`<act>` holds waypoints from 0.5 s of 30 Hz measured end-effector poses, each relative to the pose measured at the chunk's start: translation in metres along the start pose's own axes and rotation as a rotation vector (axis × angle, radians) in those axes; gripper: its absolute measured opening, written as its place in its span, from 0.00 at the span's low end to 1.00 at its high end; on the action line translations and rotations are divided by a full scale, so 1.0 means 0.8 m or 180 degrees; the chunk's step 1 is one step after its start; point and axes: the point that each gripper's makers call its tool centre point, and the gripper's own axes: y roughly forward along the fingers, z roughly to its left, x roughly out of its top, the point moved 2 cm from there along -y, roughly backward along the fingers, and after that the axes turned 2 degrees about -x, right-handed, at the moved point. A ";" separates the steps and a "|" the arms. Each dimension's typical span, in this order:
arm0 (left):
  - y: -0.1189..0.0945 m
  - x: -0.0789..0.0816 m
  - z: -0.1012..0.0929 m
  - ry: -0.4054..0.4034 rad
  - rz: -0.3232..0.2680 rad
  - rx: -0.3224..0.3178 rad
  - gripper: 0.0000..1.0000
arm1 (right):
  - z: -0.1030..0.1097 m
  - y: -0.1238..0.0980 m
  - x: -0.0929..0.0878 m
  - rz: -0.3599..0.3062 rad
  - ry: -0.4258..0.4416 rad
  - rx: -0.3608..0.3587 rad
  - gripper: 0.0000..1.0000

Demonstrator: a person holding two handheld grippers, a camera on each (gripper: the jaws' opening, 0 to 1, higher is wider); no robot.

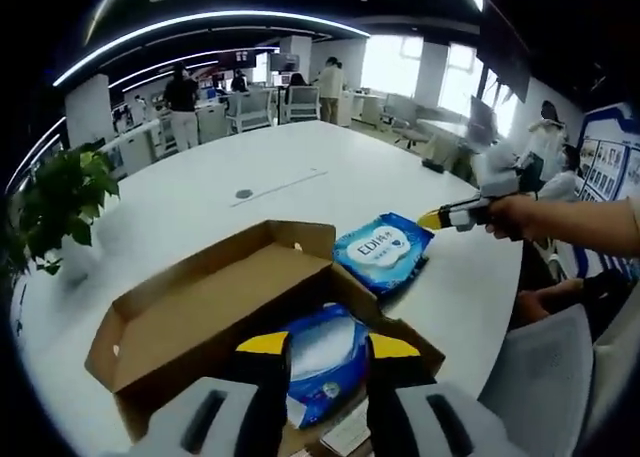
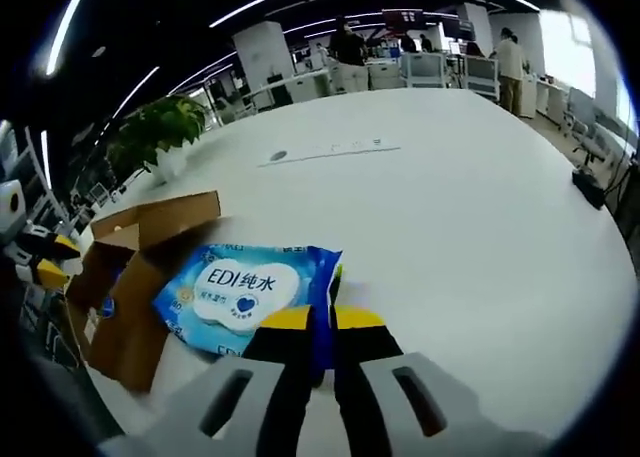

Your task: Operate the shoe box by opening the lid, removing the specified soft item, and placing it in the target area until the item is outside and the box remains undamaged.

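In the left gripper view the cardboard shoe box [image 1: 215, 307] sits on the white tabletop [image 1: 300, 192] with its lid folded open toward 10 o'clock. A blue soft pack [image 1: 320, 362] still lies inside the box at 6 o'clock, and the left tool [image 1: 327, 346] has its yellow-tipped jaws apart, one on each side of that pack; whether they are already pressing on it I cannot tell from this angle. A second blue pack of wipes [image 1: 383, 250] lies on the tabletop just beside the box's far corner at about 2 o'clock, and the right tool [image 1: 432, 219], held in a person's hand [image 1: 515, 217], meets that pack's edge from 3 o'clock. A potted plant [image 1: 60, 197] stands at 9 o'clock.

In the right gripper view the right tool [image 2: 322, 320] is clamped on the edge of the pack of wipes [image 2: 245, 292], jaws almost together with the blue wrapper between them. The pack lies flat outside the open box [image 2: 130, 277], touching its near side at 9 o'clock. Its label reads "EDI" followed by Chinese characters; the smaller print is too blurred to read.

As a judgement: the lid is open, the box looks unharmed, and one pack is out. Letting go of it remains, and the pack still inside may be next.
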 end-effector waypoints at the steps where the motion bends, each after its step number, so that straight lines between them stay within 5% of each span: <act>1: -0.001 -0.001 0.002 0.0001 0.0002 -0.0001 0.29 | 0.001 -0.002 0.001 0.0006 -0.0035 0.0000 0.05; 10: -0.008 -0.016 0.007 0.0135 0.0055 -0.0110 0.30 | 0.027 -0.023 0.018 0.0004 -0.0357 0.0069 0.09; 15: -0.009 -0.029 0.005 0.0249 0.0123 -0.0354 0.30 | 0.058 -0.033 0.032 -0.0011 -0.0564 0.0216 0.11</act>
